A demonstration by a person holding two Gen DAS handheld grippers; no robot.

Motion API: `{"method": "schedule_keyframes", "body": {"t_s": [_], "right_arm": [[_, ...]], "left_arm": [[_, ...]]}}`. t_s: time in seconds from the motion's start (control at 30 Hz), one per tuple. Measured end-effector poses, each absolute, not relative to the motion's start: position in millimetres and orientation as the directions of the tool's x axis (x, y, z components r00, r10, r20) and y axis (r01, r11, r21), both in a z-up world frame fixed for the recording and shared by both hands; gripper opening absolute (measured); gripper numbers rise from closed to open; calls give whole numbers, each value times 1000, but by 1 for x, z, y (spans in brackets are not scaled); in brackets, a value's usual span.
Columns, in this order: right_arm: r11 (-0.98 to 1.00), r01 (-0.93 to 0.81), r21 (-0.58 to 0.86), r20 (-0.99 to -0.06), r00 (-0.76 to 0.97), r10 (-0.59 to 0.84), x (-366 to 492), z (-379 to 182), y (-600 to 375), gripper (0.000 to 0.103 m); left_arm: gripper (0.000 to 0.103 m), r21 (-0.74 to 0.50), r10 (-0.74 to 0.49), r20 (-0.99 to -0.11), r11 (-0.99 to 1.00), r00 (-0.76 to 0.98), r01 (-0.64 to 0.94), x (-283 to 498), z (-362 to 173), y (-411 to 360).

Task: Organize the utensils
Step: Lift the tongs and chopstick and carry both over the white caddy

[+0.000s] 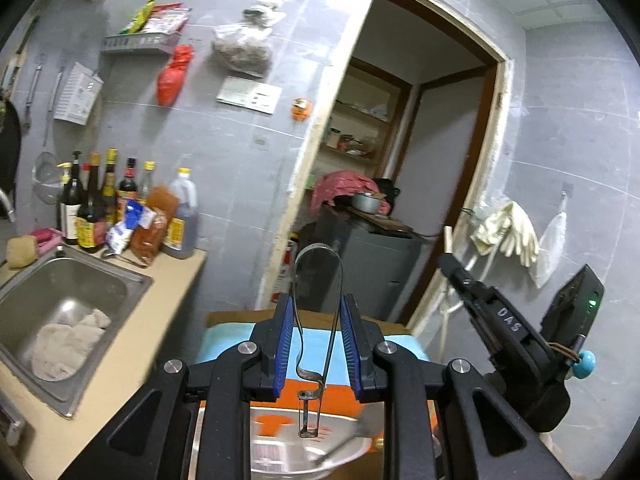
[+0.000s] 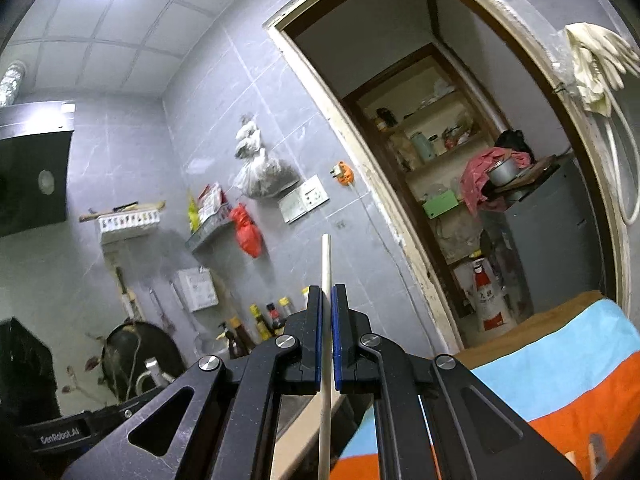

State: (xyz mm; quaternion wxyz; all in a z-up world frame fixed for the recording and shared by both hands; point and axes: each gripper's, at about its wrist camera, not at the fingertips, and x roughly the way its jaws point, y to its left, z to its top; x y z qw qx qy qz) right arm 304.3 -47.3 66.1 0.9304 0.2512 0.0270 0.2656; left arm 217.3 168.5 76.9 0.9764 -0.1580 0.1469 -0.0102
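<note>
I see a thin bent-metal utensil with a rounded wire loop at its top (image 1: pixel 318 280) standing upright between blue pads, its narrow stem hanging down over a shiny steel bowl (image 1: pixel 280 468) that sits on a blue and orange cloth. A slim, pale stick, likely a chopstick (image 2: pixel 326 320), stands nearly upright, pinched at mid-length, its tip pointing up.

Open air lies ahead toward the doorway (image 1: pixel 420 152); the right gripper (image 1: pixel 452 268) crowds the right side; bottles (image 1: pixel 96 200) line the counter (image 1: pixel 132 332) left; a steel bowl (image 1: pixel 308 452) sits below.
</note>
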Motion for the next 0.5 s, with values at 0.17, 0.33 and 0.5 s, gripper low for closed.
{"method": "schedule_keyframes", "body": {"t_s": [0.17, 0.33, 0.5], "right_arm": [[745, -428, 512, 124, 895, 429, 301, 44, -27, 4], [773, -415, 479, 133, 905, 404, 298, 23, -9, 4], [805, -403, 435, 122, 913, 390, 296, 7, 0, 4]], "left_arm": [[22, -324, -41, -310, 944, 950, -65, 223, 52, 205], [22, -335, -42, -350, 938, 936, -83, 230, 21, 221], [22, -349, -45, -366, 933, 930, -92, 233, -3, 223]]}}
